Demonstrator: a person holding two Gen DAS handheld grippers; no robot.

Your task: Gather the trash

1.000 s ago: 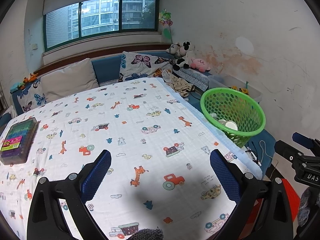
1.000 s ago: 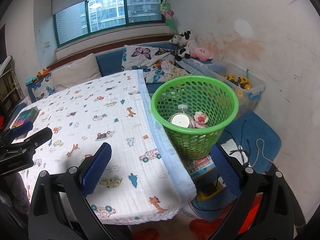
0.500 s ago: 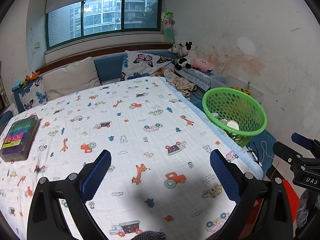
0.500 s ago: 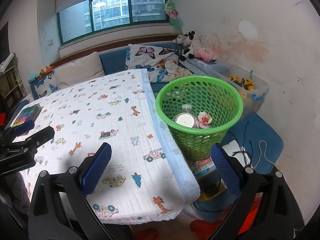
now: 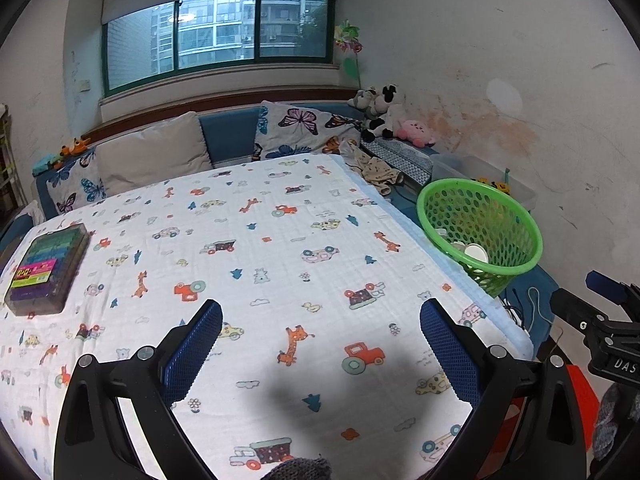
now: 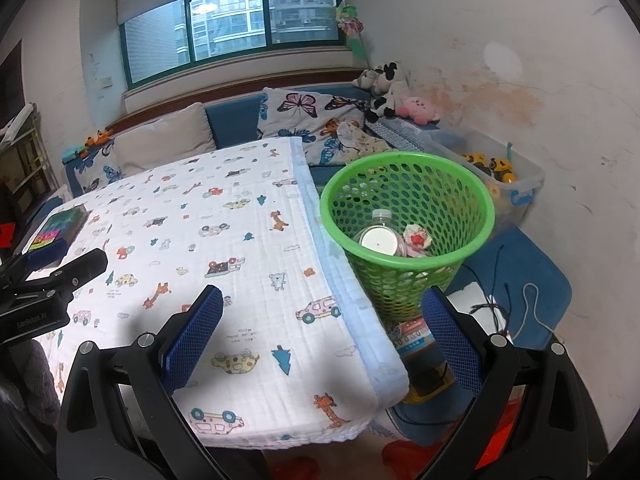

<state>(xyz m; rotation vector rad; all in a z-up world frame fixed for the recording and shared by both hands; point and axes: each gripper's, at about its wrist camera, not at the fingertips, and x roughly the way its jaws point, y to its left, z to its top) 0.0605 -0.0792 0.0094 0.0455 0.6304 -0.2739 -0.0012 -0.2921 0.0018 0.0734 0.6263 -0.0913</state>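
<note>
A green mesh basket (image 6: pixel 408 196) stands on the floor by the right edge of the table; it also shows in the left wrist view (image 5: pixel 478 224). Inside it lie a clear plastic bottle with a white cap (image 6: pixel 378 236) and a crumpled wrapper (image 6: pixel 416 238). My left gripper (image 5: pixel 320 344) is open and empty above the patterned tablecloth (image 5: pixel 256 264). My right gripper (image 6: pixel 322 332) is open and empty above the table's near right corner, in front of the basket.
A dark box of coloured items (image 5: pixel 46 268) lies at the table's left edge. Pillows (image 5: pixel 152 156) and plush toys (image 5: pixel 380 114) line the bench behind. A clear toy bin (image 6: pixel 500 176) stands by the wall. Cables (image 6: pixel 504 304) lie on the blue floor mat.
Both grippers have drawn back and risen slightly, so the table and basket look a little farther away. Both stay open and empty.
</note>
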